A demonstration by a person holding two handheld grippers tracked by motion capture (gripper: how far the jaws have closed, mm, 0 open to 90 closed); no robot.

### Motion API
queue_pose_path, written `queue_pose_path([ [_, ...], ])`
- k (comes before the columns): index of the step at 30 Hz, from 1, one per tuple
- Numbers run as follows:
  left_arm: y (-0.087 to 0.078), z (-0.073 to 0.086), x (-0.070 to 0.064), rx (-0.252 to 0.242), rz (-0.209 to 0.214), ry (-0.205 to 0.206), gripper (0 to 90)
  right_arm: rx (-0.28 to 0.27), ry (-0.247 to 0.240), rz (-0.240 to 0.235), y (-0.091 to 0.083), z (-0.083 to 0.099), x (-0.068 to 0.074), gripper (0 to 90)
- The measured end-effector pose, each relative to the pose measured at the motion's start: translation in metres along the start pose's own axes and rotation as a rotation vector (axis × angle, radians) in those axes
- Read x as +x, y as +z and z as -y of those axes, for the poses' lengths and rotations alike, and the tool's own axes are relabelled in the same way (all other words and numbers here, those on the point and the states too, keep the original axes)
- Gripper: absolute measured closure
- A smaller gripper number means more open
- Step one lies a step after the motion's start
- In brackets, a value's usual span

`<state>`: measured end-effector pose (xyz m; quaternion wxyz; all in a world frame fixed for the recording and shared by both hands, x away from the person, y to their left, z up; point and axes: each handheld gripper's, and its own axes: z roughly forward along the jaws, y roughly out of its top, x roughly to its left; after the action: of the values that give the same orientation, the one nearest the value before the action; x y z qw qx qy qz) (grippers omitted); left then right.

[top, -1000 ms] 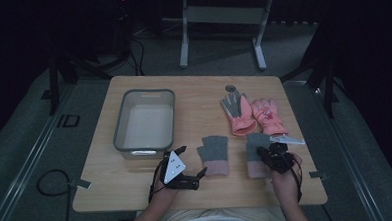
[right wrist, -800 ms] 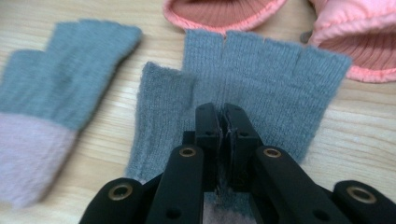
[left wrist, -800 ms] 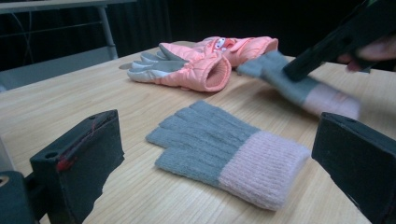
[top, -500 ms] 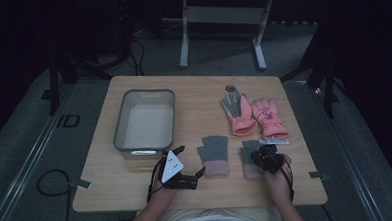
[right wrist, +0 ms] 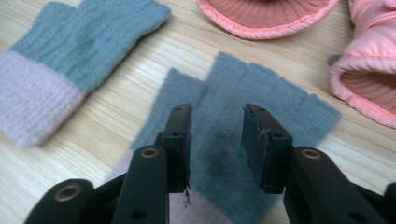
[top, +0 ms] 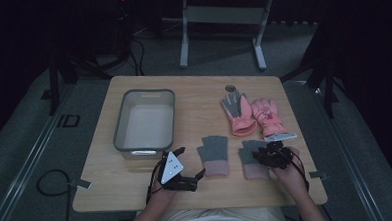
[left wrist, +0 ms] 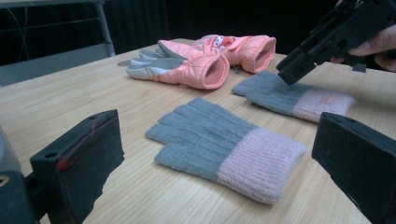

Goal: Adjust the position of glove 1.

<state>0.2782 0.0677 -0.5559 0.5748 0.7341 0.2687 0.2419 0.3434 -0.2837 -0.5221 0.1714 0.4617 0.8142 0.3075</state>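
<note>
Looking down from the high view, the wooden tabletop [top: 193, 98] carries a grey bin [top: 145, 121] at the left, a pair of pink padded gloves [top: 251, 114] at the far right, and two grey knit gloves with pink cuffs near the person's edge. The right claw [top: 267, 153] sits directly over the right knit glove [top: 252, 160], while the left claw [top: 186, 167] rests on the wood just left of the left knit glove [top: 215, 155]. Both knit gloves lie with fingers pointing away from the person and cuffs toward them.

Through the left gripper view, the left claw's jaws stand wide apart with nothing between them. The left knit glove [left wrist: 224, 147] lies flat just ahead, its length running on a slant across the view, the cuff nearer the right-hand jaw. Farther off, the right claw [left wrist: 292, 74] tips down onto the other knit glove [left wrist: 292, 95].

From the right gripper view, the right claw [right wrist: 216, 116] is partly open, jaws straddling the middle of the right knit glove [right wrist: 261, 100], which lies immediately below with its fingers pointing ahead. It has not closed on the fabric. A straight drop and pinch looks like the next move, and the right hand is plainly the nearer one.
</note>
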Motion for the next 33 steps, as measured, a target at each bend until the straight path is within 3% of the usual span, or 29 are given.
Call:
queue_pose_path([
  [2,0.0,0.0,0.0,0.012,0.013,0.001,1.3,0.002,-0.026,-0.032,-0.003,0.001,-0.009,61.5],
  [8,0.002,0.002,0.001,0.036,0.023,-0.003,1.3,0.022,0.002,-0.072,0.001,0.003,-0.014,66.2],
  [11,0.003,0.003,0.001,0.034,0.037,-0.017,1.3,0.031,-0.009,-0.064,0.004,0.005,-0.011,66.2],
  [14,0.001,0.001,-0.004,0.034,0.038,0.014,1.3,0.048,0.006,-0.042,0.011,0.013,-0.01,68.7],
  [17,0.0,0.001,-0.004,0.032,0.036,0.014,1.3,0.043,0.017,-0.039,0.012,0.016,-0.01,71.6],
  [20,0.0,0.002,-0.001,0.024,0.053,-0.017,1.3,0.037,-0.023,0.012,0.013,0.018,-0.003,77.8],
  [23,0.0,0.002,-0.001,0.022,0.054,-0.028,1.3,0.041,-0.027,0.027,0.013,0.018,-0.001,82.5],
  [26,0.0,0.001,0.0,0.061,0.015,-0.004,1.4,0.033,0.003,0.031,0.013,0.019,0.0,85.2],
  [29,-0.001,0.002,0.002,0.056,0.007,-0.017,1.4,0.033,0.035,0.025,0.011,0.018,-0.001,86.2],
  [33,-0.001,0.001,0.003,0.05,0.004,-0.018,1.4,-0.017,0.069,0.019,-0.005,0.011,0.001,86.3],
])
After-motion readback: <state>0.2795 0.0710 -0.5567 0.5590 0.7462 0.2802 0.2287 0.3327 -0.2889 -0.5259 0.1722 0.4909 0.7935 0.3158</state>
